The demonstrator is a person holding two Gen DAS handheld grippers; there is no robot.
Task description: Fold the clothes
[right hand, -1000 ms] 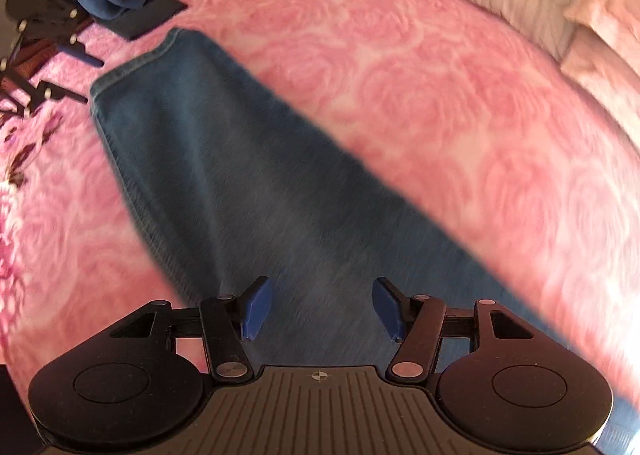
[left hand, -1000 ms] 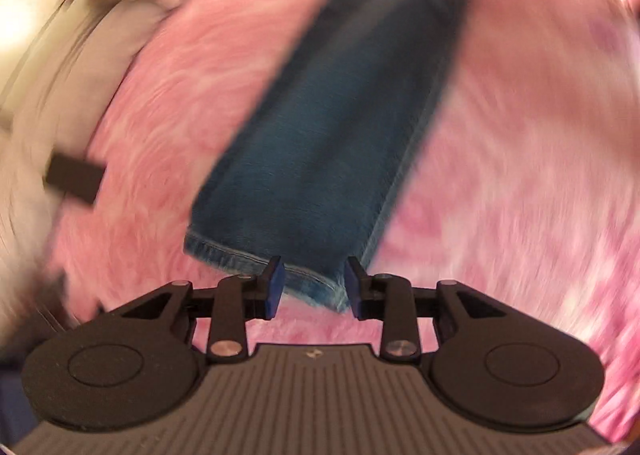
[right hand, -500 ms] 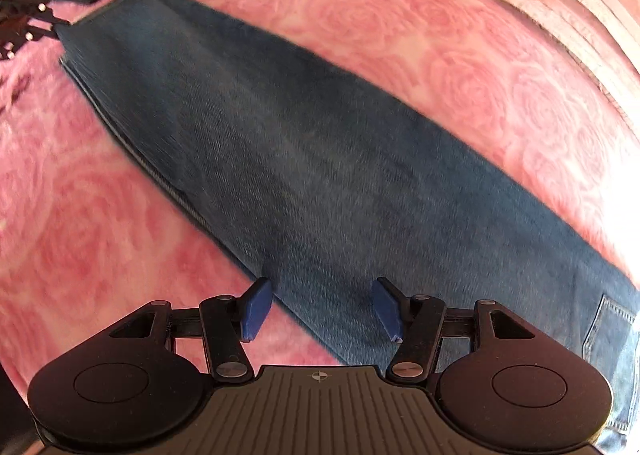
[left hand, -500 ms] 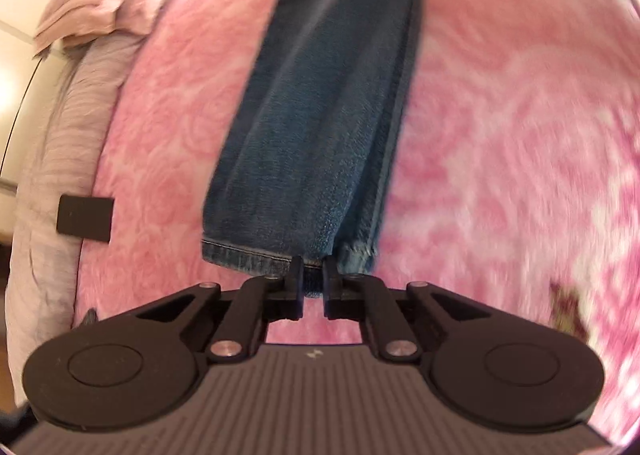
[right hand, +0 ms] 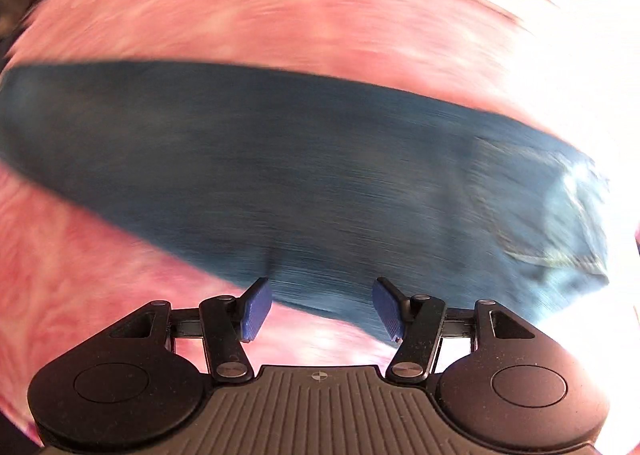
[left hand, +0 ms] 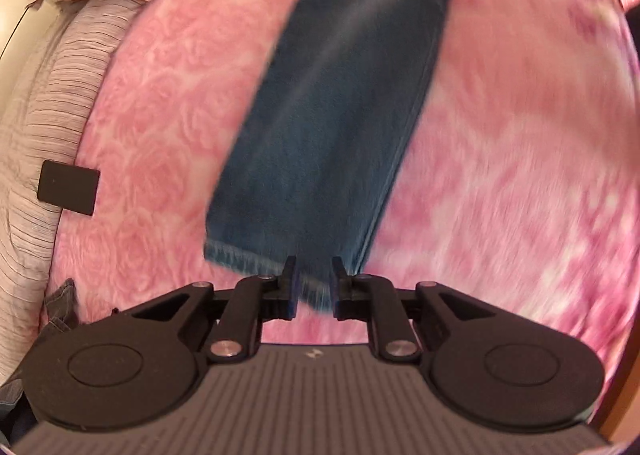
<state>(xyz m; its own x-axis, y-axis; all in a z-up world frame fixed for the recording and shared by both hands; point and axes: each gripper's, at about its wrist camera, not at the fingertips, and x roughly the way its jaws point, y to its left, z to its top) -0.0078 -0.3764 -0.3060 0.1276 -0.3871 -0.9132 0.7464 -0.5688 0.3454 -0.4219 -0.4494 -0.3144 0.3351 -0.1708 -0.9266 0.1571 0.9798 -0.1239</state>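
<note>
Left tool (left hand: 314, 287) jaws, just eased apart slightly, grip jeans (left hand: 340, 127) hem, bottom centre. Right tool (right hand: 320, 305) wide open, empty, above jeans lying across pink bed cover (left hand: 520, 155).

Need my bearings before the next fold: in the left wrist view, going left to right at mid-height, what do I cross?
Striped grey bedding → black rectangular tag → pink rose blanket → blue jeans leg → pink blanket again.

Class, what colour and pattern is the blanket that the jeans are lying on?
Pink, with a rose pattern. The blanket shows best in the left wrist view.
</note>
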